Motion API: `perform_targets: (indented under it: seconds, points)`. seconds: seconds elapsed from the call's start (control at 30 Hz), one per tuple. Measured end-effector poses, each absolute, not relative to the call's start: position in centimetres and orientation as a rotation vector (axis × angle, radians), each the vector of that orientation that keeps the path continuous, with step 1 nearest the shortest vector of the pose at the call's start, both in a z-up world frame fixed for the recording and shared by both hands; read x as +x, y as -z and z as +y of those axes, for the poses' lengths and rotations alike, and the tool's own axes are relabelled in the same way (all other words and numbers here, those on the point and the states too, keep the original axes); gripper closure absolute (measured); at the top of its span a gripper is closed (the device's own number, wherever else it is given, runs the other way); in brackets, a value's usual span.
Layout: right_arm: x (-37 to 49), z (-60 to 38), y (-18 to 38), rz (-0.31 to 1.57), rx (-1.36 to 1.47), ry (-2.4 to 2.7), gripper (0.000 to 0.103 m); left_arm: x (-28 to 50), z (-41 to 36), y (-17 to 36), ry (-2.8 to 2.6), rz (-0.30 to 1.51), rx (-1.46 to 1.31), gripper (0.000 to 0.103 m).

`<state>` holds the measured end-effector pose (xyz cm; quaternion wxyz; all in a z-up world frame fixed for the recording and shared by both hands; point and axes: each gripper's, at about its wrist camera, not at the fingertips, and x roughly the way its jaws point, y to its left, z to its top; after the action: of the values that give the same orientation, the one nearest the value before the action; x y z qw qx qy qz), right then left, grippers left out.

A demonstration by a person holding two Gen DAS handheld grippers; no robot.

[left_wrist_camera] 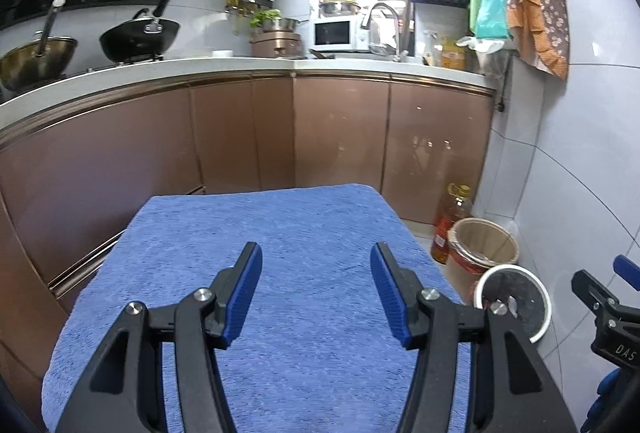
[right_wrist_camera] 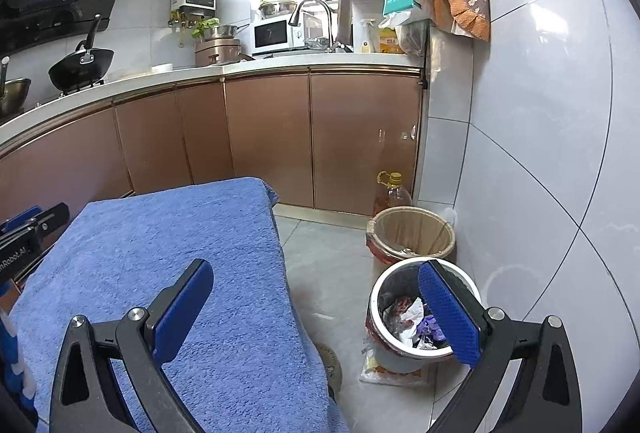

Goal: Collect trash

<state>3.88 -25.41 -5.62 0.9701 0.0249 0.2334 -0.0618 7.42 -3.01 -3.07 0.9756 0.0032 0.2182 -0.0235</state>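
A: Item one, nearest?
B: Left gripper [left_wrist_camera: 316,293], jaws apart, empty, over blue towel [left_wrist_camera: 280,233]. Right gripper [right_wrist_camera: 316,313], jaws apart, empty, straddling the towel edge.
A: Trash?
B: Crumpled wrappers [right_wrist_camera: 412,321] inside white-rimmed bin [right_wrist_camera: 378,293], on floor beside towel.
A: Beyond?
B: Lined bucket [right_wrist_camera: 412,229], oil bottle [right_wrist_camera: 394,193], brown cabinets [right_wrist_camera: 268,129].

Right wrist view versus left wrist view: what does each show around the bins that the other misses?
Only the right wrist view shows the crumpled trash inside the white bin and a flat wrapper on the floor beside it. Only the left wrist view shows the left gripper open over the blue towel. Both show the towel, the white bin, the lined bin and the oil bottle.
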Motion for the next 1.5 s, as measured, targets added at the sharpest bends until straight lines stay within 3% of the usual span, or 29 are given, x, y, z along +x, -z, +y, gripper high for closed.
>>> perform_targets:
  seconds: [0.7, 0.9, 1.5]
  points:
    - [3.9, -25.0, 5.9, 0.458, 0.041, 0.139, 0.000, 7.1, -1.5, 3.2, -0.013, 0.416, 0.004, 0.048]
    - [3.9, -24.9, 5.8, 0.448, 0.035, 0.135, 0.000, 6.6, -1.6, 2.8, -0.027, 0.388, 0.006, 0.039]
    - [3.0, -24.8, 4.9, 0.386, 0.034, 0.144, 0.000, 6.2, -1.7, 2.6, -0.032, 0.363, 0.017, 0.037]
